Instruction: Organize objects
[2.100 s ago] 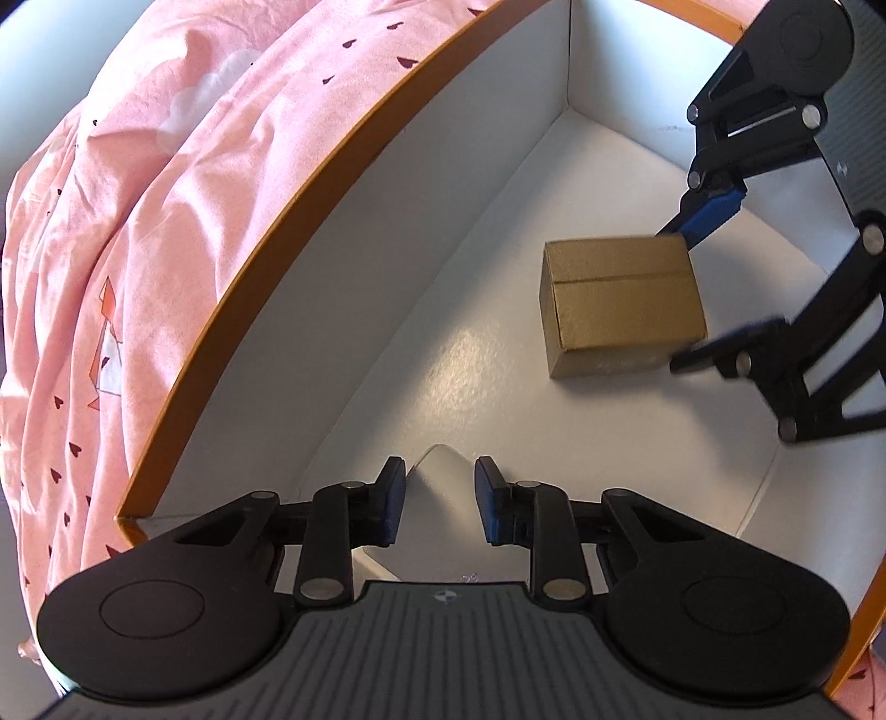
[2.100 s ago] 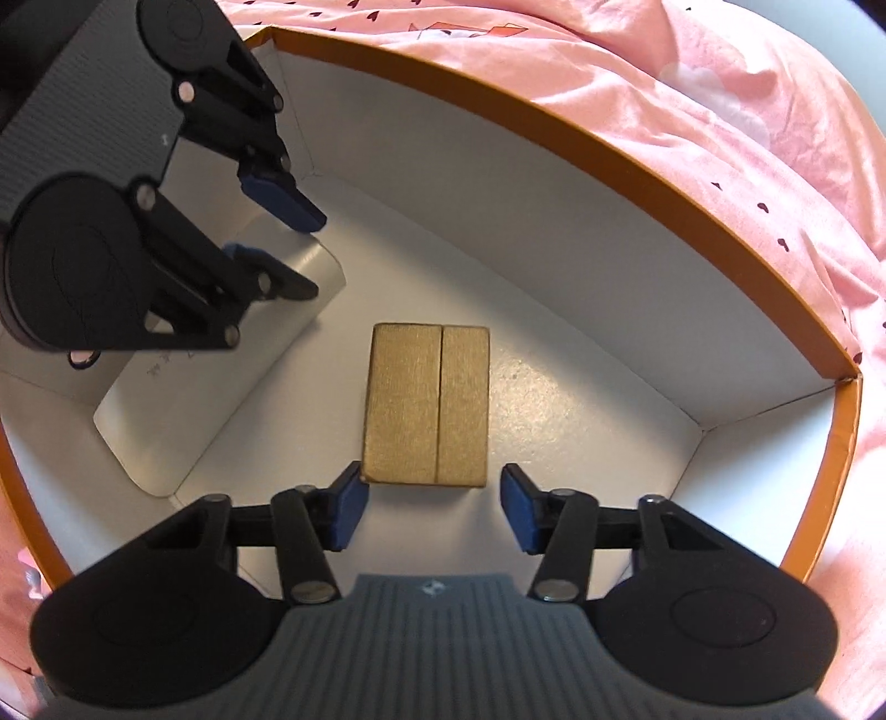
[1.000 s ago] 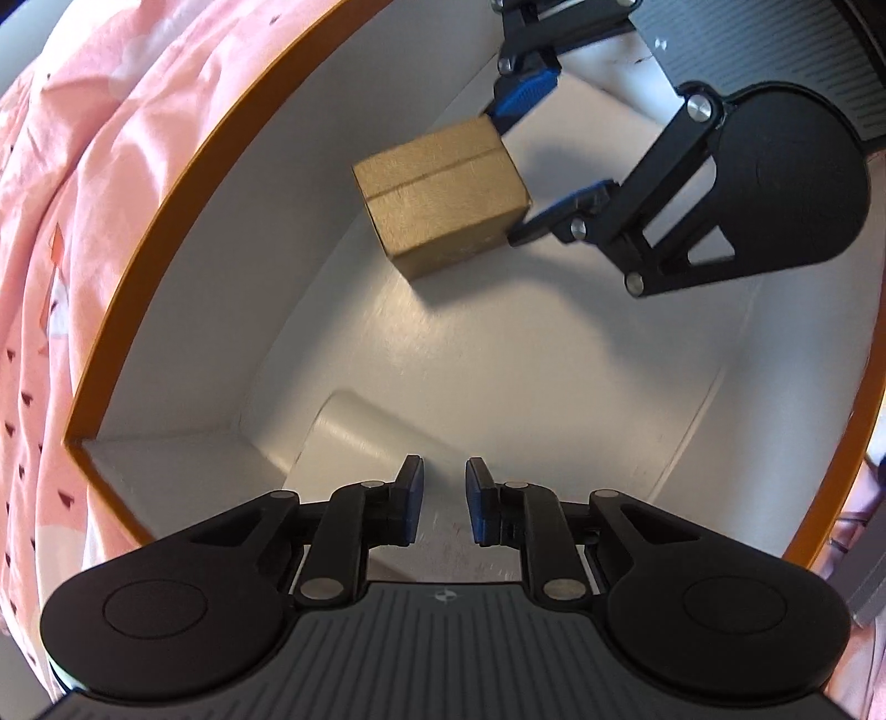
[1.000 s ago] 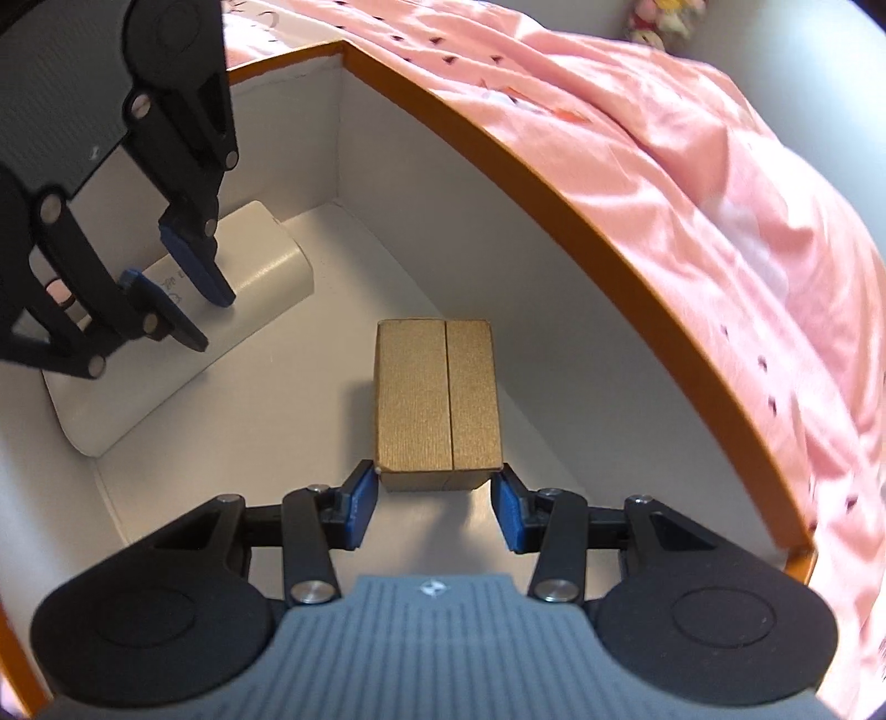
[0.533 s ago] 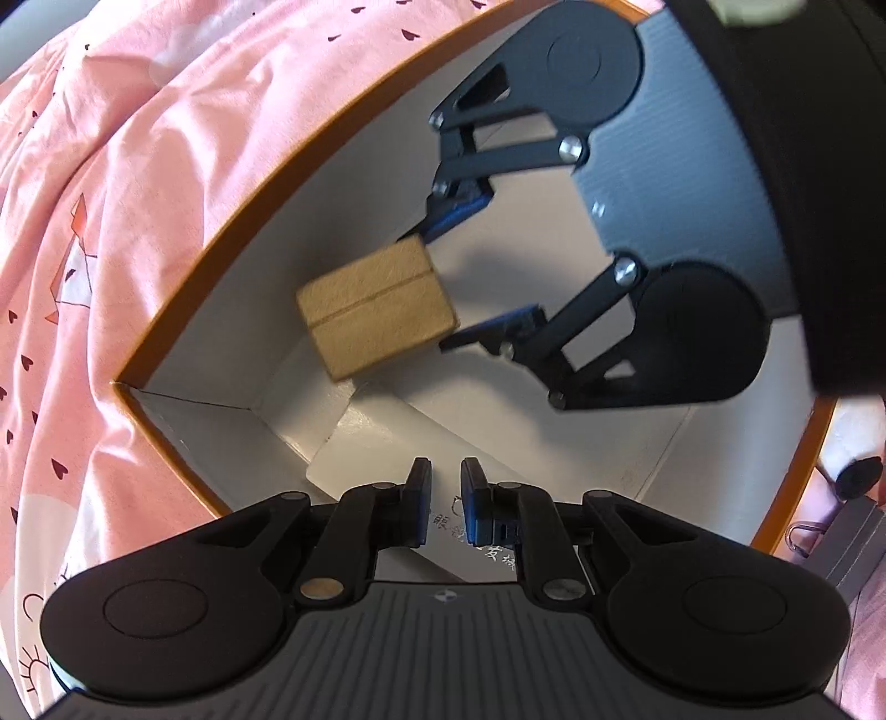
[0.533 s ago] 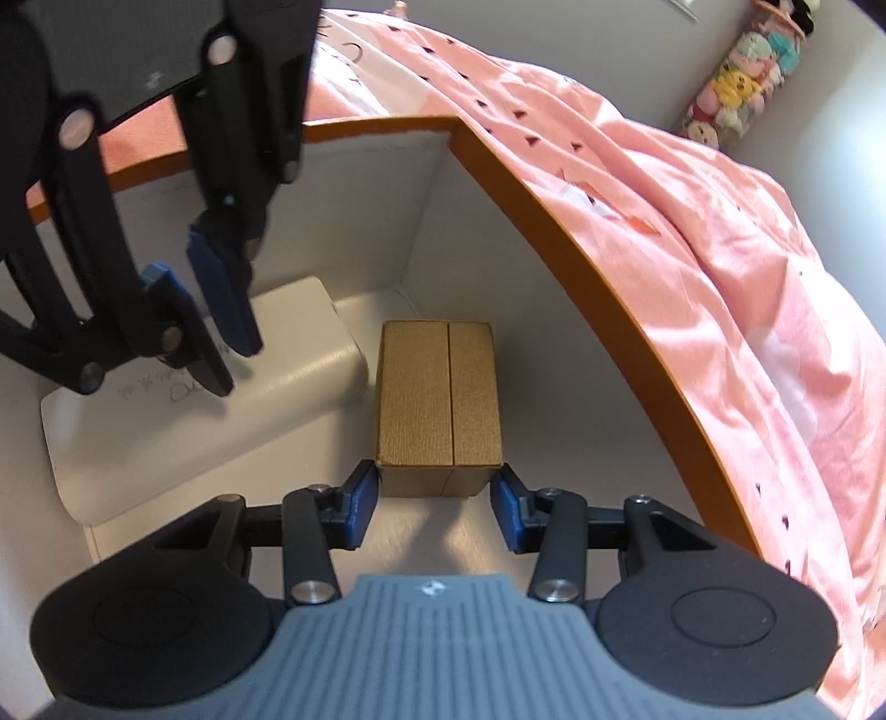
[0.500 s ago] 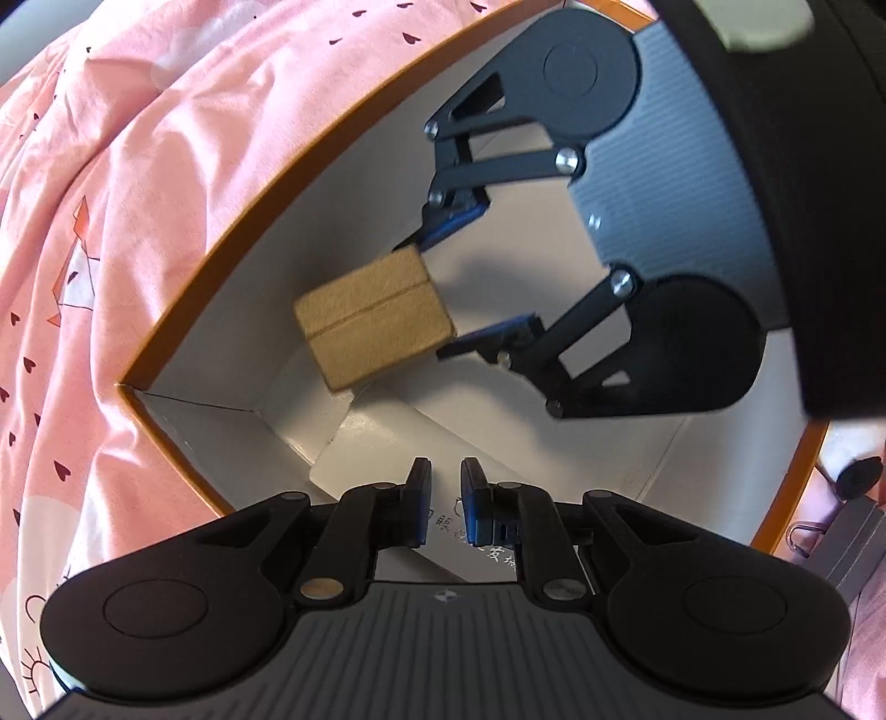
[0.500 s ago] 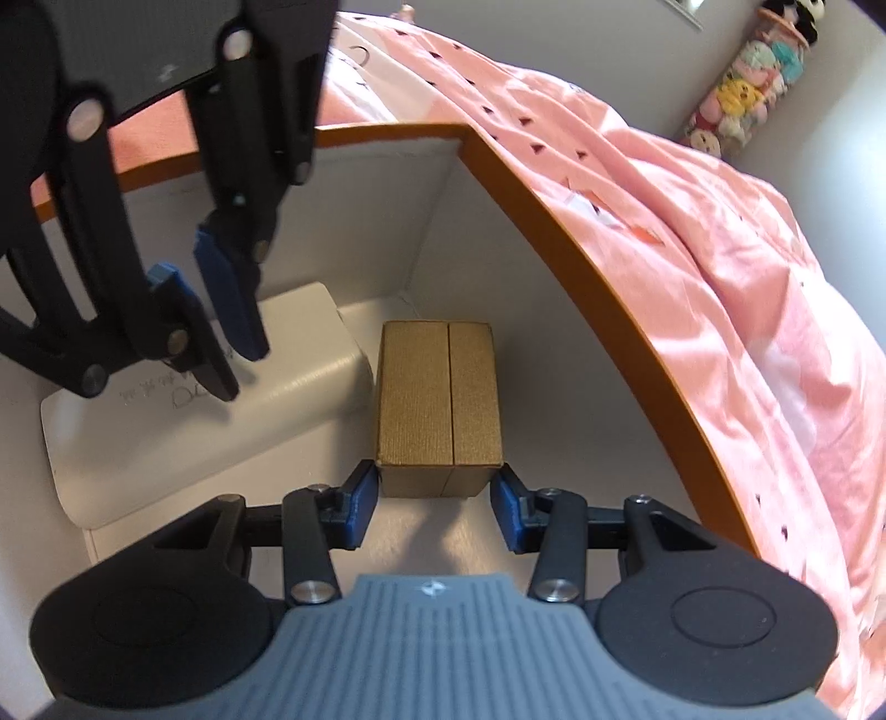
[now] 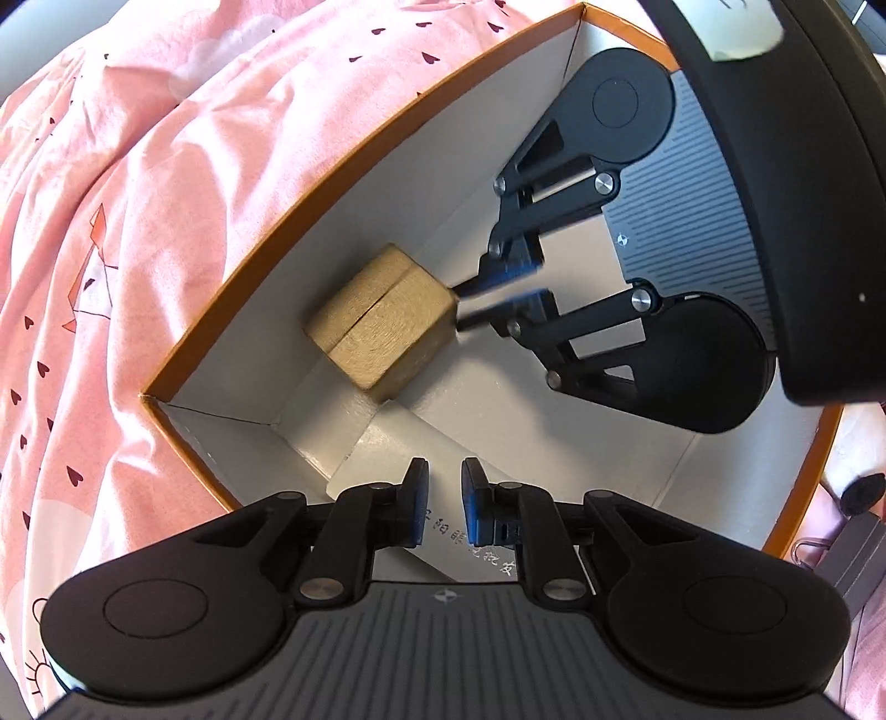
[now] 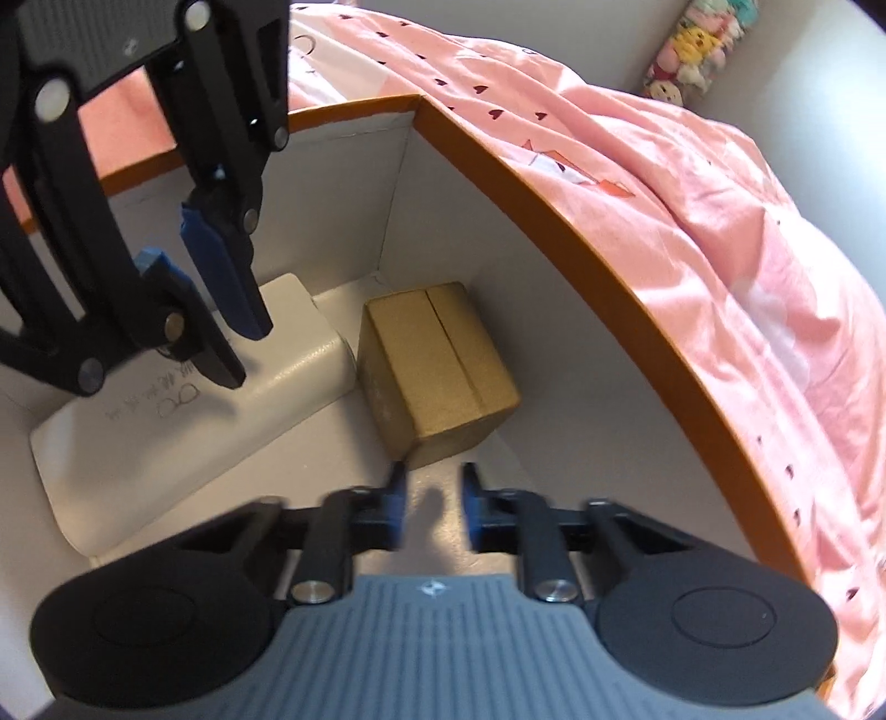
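Note:
A gold box (image 10: 437, 360) sits in the corner of the orange-rimmed white box (image 10: 531, 171), beside a white case (image 10: 183, 399) with writing on it. My right gripper (image 10: 431, 507) has let go of the gold box; its jaws stand narrowly apart just behind it, holding nothing. In the left wrist view the gold box (image 9: 382, 324) lies against the box wall (image 9: 288, 221), with the right gripper (image 9: 470, 302) at its near end. My left gripper (image 9: 444, 498) hovers over the white case (image 9: 387, 443), jaws nearly closed and empty; it shows in the right wrist view (image 10: 221, 327).
The storage box rests on a pink bedspread (image 9: 138, 166) with small hearts, which surrounds it (image 10: 720, 221). A shelf of plush toys (image 10: 686, 50) stands far back. A dark grey object (image 9: 855, 548) lies outside the box at right.
My right gripper released the gold box, drew back and narrowed its jaws. The box now sits turned in the corner next to the white case. My left gripper stayed over the case.

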`<state>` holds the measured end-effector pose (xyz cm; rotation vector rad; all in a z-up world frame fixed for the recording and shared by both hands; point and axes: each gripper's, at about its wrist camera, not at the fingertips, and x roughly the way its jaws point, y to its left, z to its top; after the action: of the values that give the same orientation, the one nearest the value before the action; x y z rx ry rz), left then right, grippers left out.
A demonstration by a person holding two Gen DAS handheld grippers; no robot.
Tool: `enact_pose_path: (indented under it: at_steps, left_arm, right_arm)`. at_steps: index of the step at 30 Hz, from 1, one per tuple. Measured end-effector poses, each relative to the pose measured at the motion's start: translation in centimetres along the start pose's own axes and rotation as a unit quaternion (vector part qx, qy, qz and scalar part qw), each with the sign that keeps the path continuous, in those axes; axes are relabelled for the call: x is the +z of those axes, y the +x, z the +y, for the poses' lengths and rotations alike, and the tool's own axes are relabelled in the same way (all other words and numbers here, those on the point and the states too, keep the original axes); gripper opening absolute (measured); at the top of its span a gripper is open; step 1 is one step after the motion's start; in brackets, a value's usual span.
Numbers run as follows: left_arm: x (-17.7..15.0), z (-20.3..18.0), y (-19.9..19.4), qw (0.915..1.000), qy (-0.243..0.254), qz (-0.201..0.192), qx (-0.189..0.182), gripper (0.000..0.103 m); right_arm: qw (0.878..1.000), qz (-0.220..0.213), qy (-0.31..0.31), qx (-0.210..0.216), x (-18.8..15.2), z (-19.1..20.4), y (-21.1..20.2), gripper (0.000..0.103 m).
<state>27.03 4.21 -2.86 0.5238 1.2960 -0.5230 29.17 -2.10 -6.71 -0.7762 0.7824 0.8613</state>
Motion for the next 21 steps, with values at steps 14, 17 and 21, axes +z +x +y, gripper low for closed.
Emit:
enact_pose_path:
  at_steps: [14,17,21]
  left_arm:
    - [0.2,0.6,-0.5,0.9998,-0.001,-0.002,0.019,0.018]
    - [0.3,0.4,-0.6,0.9998,0.001,-0.006,0.018,0.019]
    - [0.4,0.1,-0.8,0.9998,0.003,-0.01,0.018,0.02]
  right_arm:
    - [0.997,-0.063,-0.011,0.037,2.0,2.3,0.7,0.004]
    - [0.997,-0.049,-0.011,0.052,2.1,1.7,0.3,0.004]
    - [0.996,0.0,-0.025,0.09,0.1,2.4,-2.0,0.004]
